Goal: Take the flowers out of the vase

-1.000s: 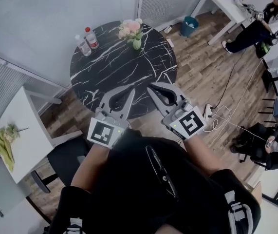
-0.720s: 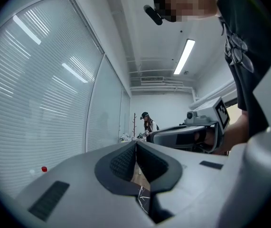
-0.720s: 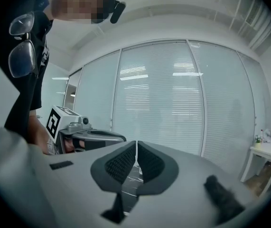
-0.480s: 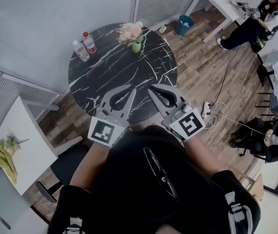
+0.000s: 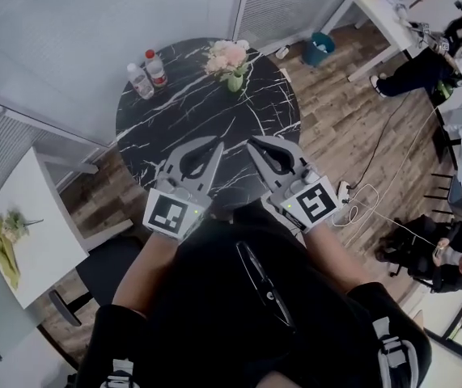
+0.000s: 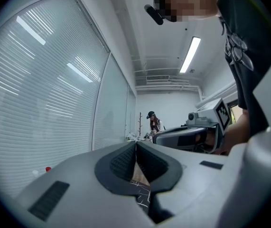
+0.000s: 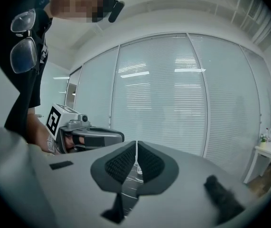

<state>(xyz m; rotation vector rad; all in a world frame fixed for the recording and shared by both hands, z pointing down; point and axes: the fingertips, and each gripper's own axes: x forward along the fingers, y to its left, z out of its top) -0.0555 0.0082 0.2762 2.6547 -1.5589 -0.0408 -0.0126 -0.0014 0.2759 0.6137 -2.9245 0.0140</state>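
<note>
A person is holding two handheld grippers out in front of their body, seen from a head camera looking steeply down. Both are pointing across a round black marble table (image 5: 182, 124) with white veining.

The left gripper (image 5: 216, 145) is hovering over the near edge of the table. Its jaws are pressed fully together with nothing between them; its own view shows only a sliver of tabletop beneath the closed pads. The right gripper (image 5: 252, 144) is hanging just beside it, nearly level. Its jaws are likewise closed tight and empty.

The pink flowers (image 5: 227, 55) are standing upright in a small green vase (image 5: 235, 81) near the far edge of the table, well apart from both grippers. Two clear water bottles (image 5: 148, 74) with red caps are standing near the far-left edge, apart from the vase.

The task appears to be at its start, since the flowers are sitting untouched in the vase. The grippers are probably being carried side by side, aimed toward the vase, as an approach. Their jaws are likely closed because nothing is within reach yet. They would need to open before taking hold. Because the vase is small and likely light, one gripper may need to steady it while the other lifts the stems.
</note>
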